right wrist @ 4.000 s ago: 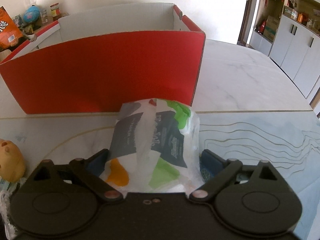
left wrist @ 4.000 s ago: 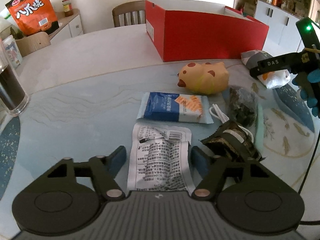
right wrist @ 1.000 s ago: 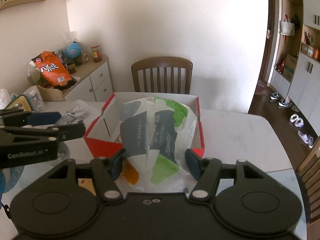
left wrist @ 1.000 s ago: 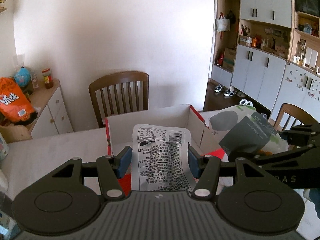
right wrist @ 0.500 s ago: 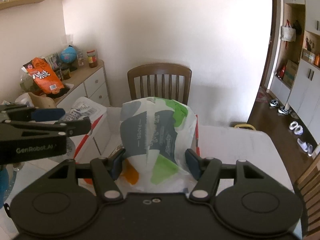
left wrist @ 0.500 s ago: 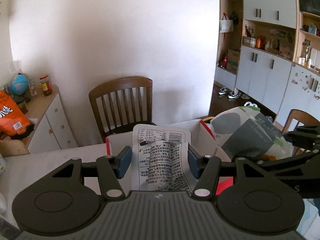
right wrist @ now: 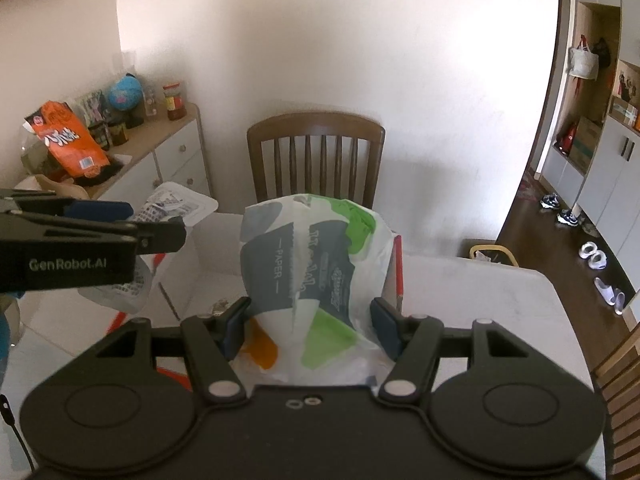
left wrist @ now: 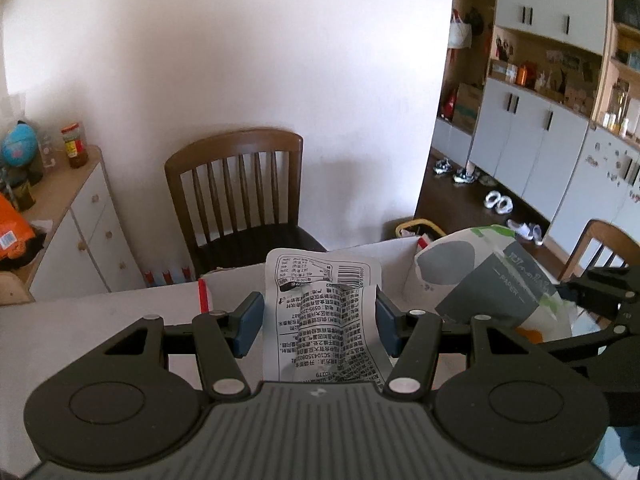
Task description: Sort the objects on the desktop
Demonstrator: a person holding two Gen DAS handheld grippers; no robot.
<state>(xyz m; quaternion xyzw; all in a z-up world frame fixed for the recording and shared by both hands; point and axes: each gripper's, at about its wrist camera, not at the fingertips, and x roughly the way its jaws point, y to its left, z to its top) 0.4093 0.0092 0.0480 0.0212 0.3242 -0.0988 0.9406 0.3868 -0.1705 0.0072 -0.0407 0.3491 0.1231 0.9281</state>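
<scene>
**Both grippers carry packs above the red box**

Left gripper is clamped on the white printed sachet; it looks light, floppy and slippery, so I hold its middle. Right gripper pinches the soft tissue pack at its sides. Below them, the red box looks mostly empty, though I cannot see well inside.

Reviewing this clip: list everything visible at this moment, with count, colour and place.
Flat printed sachet: one, white with black text, held over the box.
Tissue pack: one, white, grey and green, held over the box.
Cardboard box: one, red outside, on the table.
Marble table: one, white.
Wooden chair: one, brown, behind the table.
Sideboard: one, white, on the left.
Snack bag: one, orange, on the sideboard.
Left hand-held gripper: black, shut on the sachet.
Right hand-held gripper: black, shut on the tissue pack.
</scene>
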